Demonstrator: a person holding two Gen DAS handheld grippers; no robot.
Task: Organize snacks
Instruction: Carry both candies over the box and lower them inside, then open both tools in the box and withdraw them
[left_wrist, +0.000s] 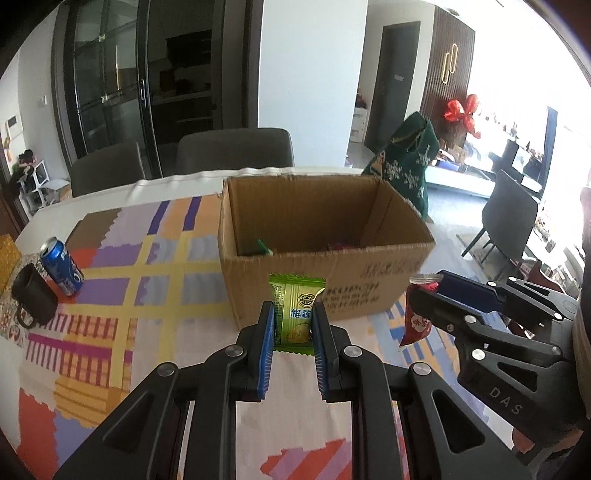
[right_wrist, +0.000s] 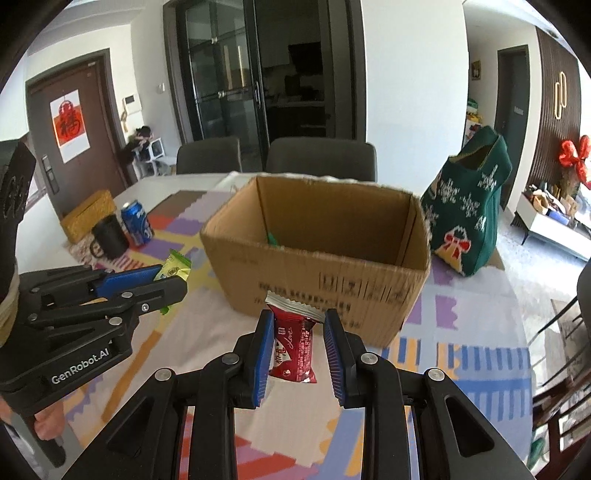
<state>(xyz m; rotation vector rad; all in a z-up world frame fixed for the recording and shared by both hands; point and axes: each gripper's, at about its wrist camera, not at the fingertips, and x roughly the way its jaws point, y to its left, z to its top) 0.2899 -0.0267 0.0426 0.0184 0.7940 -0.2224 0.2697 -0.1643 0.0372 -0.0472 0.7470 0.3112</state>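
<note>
Left gripper (left_wrist: 293, 325): fingers clenched on the green snack packet (left_wrist: 297, 312), held upright, long axis along the fingers.
Right gripper (right_wrist: 298, 338): fingers clamped on the red snack packet (right_wrist: 293, 345), also upright.
Cardboard box (left_wrist: 325, 280): open-topped on the table (left_wrist: 122, 295), directly ahead of both grippers, its near wall just beyond the packets; a few snacks already inside.
Key relation: both packets sit below the box rim and short of it, so each likely needs lifting up and forward. Neither hand looks clearly nearer.
</note>
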